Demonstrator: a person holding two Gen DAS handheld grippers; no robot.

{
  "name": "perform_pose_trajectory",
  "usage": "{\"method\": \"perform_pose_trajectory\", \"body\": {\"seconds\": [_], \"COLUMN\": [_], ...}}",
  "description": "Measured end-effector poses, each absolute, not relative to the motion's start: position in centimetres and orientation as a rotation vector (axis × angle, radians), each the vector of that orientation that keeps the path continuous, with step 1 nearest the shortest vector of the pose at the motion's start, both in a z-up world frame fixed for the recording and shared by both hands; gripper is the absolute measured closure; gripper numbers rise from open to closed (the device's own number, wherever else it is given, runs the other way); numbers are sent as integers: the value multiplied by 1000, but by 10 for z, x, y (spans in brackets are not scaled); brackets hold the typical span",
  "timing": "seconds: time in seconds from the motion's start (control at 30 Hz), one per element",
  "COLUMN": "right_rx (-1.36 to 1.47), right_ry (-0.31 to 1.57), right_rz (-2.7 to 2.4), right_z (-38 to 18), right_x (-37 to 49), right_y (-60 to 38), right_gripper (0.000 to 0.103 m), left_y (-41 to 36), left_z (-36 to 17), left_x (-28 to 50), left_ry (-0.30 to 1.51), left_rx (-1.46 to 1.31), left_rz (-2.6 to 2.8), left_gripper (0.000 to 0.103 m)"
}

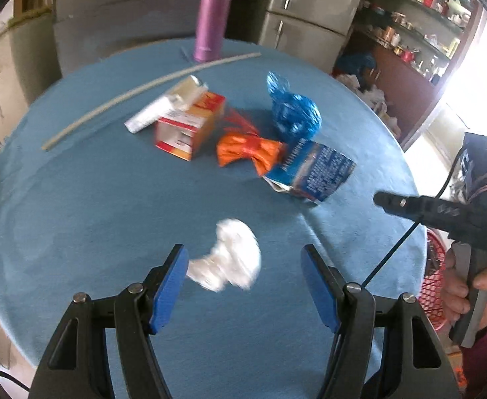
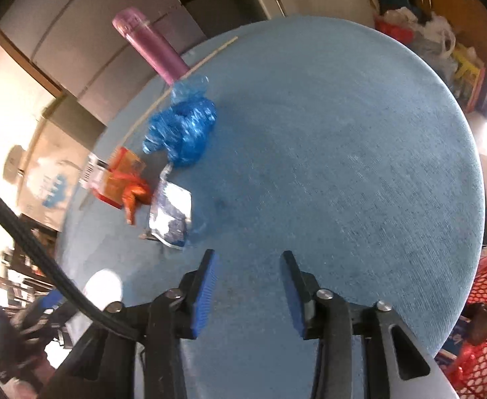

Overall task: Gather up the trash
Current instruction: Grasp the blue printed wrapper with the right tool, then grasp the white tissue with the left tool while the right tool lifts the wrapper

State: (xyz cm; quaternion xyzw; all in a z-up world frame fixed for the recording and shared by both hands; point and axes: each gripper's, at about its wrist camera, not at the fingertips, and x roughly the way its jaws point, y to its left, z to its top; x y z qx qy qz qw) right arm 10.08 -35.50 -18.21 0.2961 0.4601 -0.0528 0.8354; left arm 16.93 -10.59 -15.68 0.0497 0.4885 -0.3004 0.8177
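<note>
On the round blue table (image 1: 77,232) we count one crumpled white tissue (image 1: 231,259), one blue foil packet (image 1: 313,176), one orange wrapper (image 1: 248,153), one knotted blue plastic bag (image 1: 291,106), one orange-and-white carton (image 1: 190,126), one white box (image 1: 163,108), one purple flask (image 1: 213,16) and one pale stick (image 1: 143,89). Beside it, one red mesh basket (image 2: 486,349). Grippers: two.
</note>
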Motion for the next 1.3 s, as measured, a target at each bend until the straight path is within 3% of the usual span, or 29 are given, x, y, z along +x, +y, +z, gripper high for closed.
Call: {"method": "perform_pose_trajectory", "body": {"seconds": [0.07,0.1,0.33,0.63,0.93,1.03,1.17,1.3], "right_rx": [612,575,248,-167,-208,-97,-1,105], "right_ry": [934,915,946,1018,997,1001,984,981], "right_rz": [-63,-37,129,202,190,191,165,160], "right_z": [-170,-163,-155,-189,-208,-208,-207,-207], "right_x": [105,111,162,198,193,198,196,189], "right_y": [-355,-352,-308,-257,-262,-274,-287,-299], "right_gripper": [30,27,26,24,25,45,59,63], "left_y": [-107,-107,-90,-79,-97,-98,-104,-110], "left_z": [-161,-163,-171,-174,-187,-190,-196,-196], "left_x": [169,168,179,185,192,194,194,189], "left_ry": [1059,1064,1070,1076,1127,1141,1155,1138], "left_rx": [92,91,97,120,91,54,16,39], "left_rz": [-642,-641,-596,-681,-787,-814,-835,-818], "left_gripper": [32,32,32,32,32,32,33,35]}}
